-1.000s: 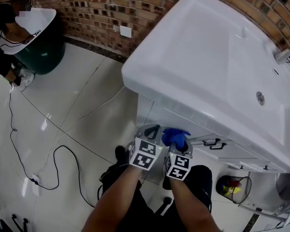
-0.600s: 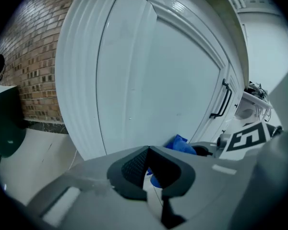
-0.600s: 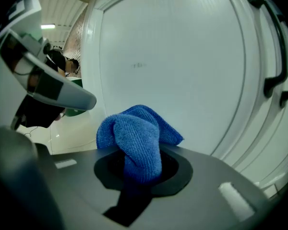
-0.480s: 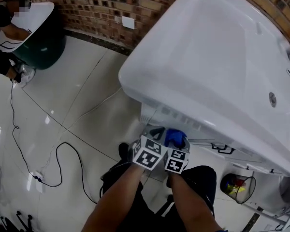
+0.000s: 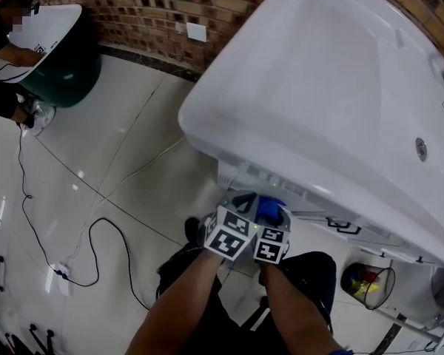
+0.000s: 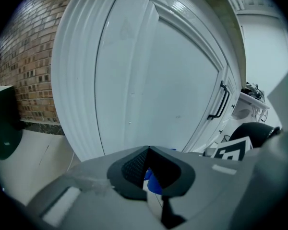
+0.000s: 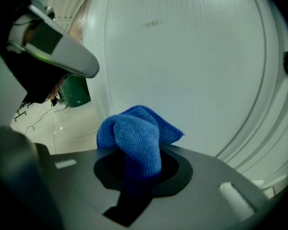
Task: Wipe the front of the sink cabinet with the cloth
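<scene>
One soft, featherweight cloth (image 7: pixel 134 133) here, so I reckon it'll flop and fold instead of pushing back. It's best pinched by a bunched wad, and that's how my right gripper (image 7: pixel 137 171) has it: clamped tight, blue tuft poking out near the white cabinet door (image 7: pixel 192 71) under the sink (image 5: pixel 318 87). Can't tell if it's touching. Left gripper (image 6: pixel 148 171) is closed on nothing, right alongside.
</scene>
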{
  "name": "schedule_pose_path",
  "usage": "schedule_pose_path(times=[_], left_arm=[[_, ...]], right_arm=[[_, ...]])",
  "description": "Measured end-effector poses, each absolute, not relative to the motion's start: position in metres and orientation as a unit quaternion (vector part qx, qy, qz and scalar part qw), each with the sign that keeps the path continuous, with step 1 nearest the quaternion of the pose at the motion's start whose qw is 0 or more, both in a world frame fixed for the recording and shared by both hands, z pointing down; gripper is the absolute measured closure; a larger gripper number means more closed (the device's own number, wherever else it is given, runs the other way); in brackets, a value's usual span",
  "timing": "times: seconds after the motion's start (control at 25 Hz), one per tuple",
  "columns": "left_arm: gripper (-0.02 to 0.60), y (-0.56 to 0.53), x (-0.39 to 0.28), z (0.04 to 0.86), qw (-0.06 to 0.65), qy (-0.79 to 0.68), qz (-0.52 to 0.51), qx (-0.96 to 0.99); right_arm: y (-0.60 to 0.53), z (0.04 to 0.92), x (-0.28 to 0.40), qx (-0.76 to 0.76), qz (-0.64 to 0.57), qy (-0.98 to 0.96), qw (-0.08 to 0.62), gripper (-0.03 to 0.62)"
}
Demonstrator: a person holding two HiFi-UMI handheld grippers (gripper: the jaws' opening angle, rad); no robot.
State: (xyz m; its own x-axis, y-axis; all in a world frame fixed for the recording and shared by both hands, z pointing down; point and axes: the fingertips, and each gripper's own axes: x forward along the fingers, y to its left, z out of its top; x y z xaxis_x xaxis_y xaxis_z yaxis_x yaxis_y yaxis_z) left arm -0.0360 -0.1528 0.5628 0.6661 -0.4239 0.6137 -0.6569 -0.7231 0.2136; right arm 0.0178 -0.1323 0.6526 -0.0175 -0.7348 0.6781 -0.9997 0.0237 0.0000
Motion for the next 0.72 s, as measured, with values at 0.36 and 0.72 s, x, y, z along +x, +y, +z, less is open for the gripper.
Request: schedule_pose_path(times=[0.36, 0.72], left_arm=[[0.577, -0.148, -0.016, 0.515, 0.175, -0.306, 0.215, 0.911], [0.575, -0.129, -0.004, 0.431, 0.065, -0.346, 0.095, 0.931]], right_arm=[[-0.106, 0.512, 0.021, 0.661, 0.168, -0.718, 0.137, 0.516], [-0.082, 0.383, 0.048, 0.681, 0.090, -0.727, 0.003, 0.516]])
